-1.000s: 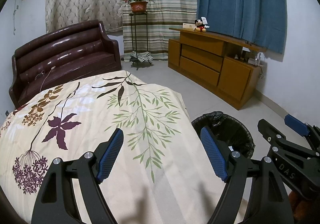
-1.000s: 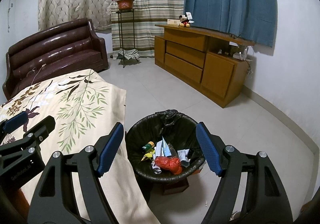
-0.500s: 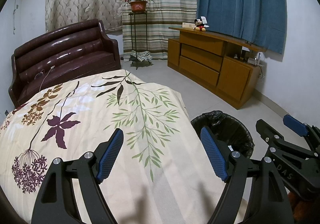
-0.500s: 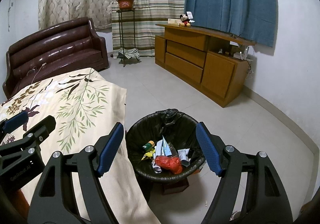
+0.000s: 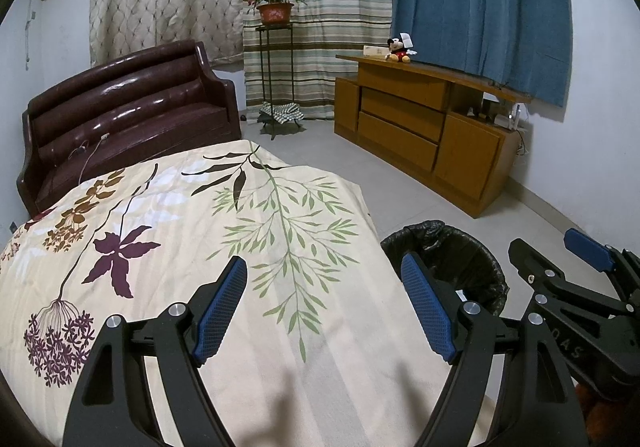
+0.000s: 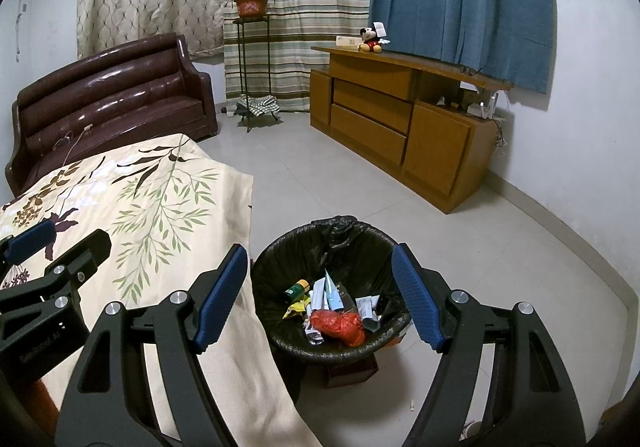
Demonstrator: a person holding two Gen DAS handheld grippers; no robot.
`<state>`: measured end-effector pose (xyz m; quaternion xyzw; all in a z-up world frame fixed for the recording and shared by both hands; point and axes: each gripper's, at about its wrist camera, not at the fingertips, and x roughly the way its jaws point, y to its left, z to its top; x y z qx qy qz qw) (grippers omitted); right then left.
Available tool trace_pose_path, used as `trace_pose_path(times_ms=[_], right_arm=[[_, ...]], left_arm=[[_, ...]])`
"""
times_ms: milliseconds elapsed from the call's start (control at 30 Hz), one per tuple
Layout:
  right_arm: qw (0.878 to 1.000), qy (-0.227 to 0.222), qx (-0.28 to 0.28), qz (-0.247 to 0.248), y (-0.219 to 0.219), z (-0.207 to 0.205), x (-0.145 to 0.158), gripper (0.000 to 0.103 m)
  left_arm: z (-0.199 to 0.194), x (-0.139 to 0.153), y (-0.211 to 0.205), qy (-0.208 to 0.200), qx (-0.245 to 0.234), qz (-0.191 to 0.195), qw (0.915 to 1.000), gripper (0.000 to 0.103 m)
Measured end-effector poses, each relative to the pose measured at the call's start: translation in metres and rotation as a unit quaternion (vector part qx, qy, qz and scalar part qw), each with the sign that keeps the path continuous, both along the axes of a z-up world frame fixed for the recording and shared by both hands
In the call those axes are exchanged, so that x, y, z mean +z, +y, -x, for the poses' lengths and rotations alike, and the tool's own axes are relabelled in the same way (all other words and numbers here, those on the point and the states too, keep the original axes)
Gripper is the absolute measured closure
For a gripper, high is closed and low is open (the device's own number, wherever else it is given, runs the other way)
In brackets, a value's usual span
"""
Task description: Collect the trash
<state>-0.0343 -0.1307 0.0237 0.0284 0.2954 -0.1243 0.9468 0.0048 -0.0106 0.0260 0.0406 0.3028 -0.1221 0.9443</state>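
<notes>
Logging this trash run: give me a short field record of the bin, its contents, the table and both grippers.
bin: black-lined trash bin on the floor, beside the cloth-covered table
contents: red wrapper, small green bottle, paper packets and scraps
table: floral tablecloth, no trash visible on it
left gripper: open, empty, over the tablecloth
right gripper: open, empty, above the bin

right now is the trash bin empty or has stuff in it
Has stuff: the trash bin holds a red bag, wrappers and a small bottle.
</notes>
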Motion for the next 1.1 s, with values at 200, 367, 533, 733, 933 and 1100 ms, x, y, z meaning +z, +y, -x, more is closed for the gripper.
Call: trace_pose_path(times_ms=[200,367,533,733,933,1100], right_arm=[[1.000,0.000,0.000,0.000,0.000,0.001,0.000,0.030],[1.000,0.000,0.000,0.000,0.000,0.000,0.000,0.030],[1.000,0.001,0.000,0.000,0.001,0.001,0.001,0.030],[1.000,0.000,0.000,0.000,0.002,0.001,0.001,0.030],[1.000,0.001,0.001,0.001,0.002,0.000,0.000,0.030],[1.000,0.007,0.009,0.003,0.009,0.001,0.001,0.030]], left_arm=[[0.003,0.000,-0.003,0.000,0.000,0.002,1.0000,0.026],[0.007,0.000,-0.009,-0.004,0.001,0.000,1.0000,0.026],[0.008,0.004,-0.008,-0.010,-0.001,0.000,0.9999,0.026],[0.010,0.005,-0.011,-0.011,-0.007,0.002,0.9999,0.021],[0.010,0.006,-0.010,-0.015,-0.004,0.005,0.9999,0.021],[0.001,0.001,0.005,0.004,0.017,0.002,0.9999,0.021]])
